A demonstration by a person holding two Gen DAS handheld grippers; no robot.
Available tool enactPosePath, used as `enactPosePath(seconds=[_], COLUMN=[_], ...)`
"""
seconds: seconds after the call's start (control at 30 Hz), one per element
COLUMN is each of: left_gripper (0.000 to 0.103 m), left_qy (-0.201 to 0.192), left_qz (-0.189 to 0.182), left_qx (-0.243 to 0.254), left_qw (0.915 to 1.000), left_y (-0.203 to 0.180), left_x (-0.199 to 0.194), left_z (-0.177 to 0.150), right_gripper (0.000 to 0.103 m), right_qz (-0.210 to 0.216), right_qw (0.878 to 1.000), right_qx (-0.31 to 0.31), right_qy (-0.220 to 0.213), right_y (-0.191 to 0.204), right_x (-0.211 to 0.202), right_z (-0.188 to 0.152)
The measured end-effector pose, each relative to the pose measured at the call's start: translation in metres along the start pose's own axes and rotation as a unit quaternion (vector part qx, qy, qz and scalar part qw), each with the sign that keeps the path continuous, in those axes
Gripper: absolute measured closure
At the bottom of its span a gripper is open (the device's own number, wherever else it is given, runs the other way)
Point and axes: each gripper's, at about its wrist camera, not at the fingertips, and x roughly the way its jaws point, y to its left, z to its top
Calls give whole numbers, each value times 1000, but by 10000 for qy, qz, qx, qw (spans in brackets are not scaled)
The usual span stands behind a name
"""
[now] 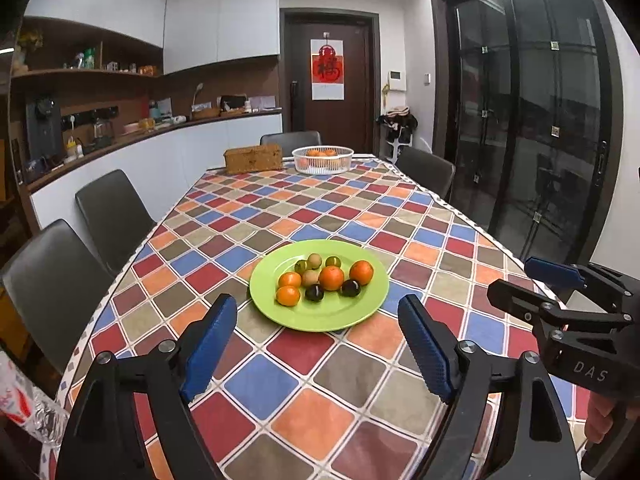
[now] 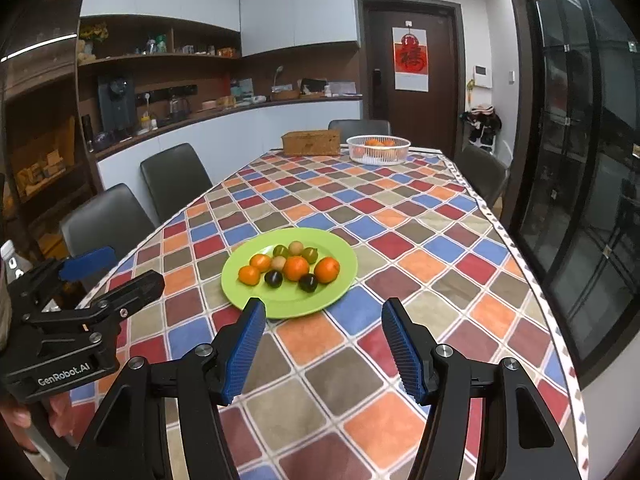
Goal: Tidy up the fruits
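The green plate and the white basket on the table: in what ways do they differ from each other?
The green plate is flat, solid and shallow; the white basket has upright slatted walls. The plate lies near the grippers, the basket at the far end of the table beside a woven box. The plate carries mixed fruit: orange, green, dark and pale brown; in the basket only orange fruit shows. Both are round and stand on the chequered tablecloth.

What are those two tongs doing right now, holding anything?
Left tongs: open, holding nothing, above the table short of the plate.
Right tongs: open, holding nothing, also short of the plate.
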Motion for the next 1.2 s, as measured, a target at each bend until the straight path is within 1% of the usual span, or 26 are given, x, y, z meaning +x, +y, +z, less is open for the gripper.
enactPosePath(seconds=[0.3,0.6,0.8,1.07,1.17,1.2], left_gripper=[18,17,17,14,9,6], left_qy=[-165,-227,-234,-190,-213,-221], left_qz=[1,-14,-31,-83,-49,-25], left_qx=[22,1,-10,-55,-56,-60], left_qw=[9999,9997,9997,9998,9997,9997], left_y=[-10,-15,-17,-16,-16,-16], left_x=[-33,-47,-52,-58,-61,-62], left_z=[-8,-14,-15,-18,-18,-18], right_gripper=[42,42,42,42,42,42], right_qz=[-16,-63,-83,-96,-132,-134], right_qw=[9998,9996,9995,9994,9993,9993], right_qx=[53,151,148,104,59,55], right_qy=[-189,-245,-258,-306,-332,-337], right_y=[0,-2,-2,1,2,2], right_x=[-34,-53,-57,-66,-69,-70], right_z=[-15,-25,-28,-32,-31,-31])
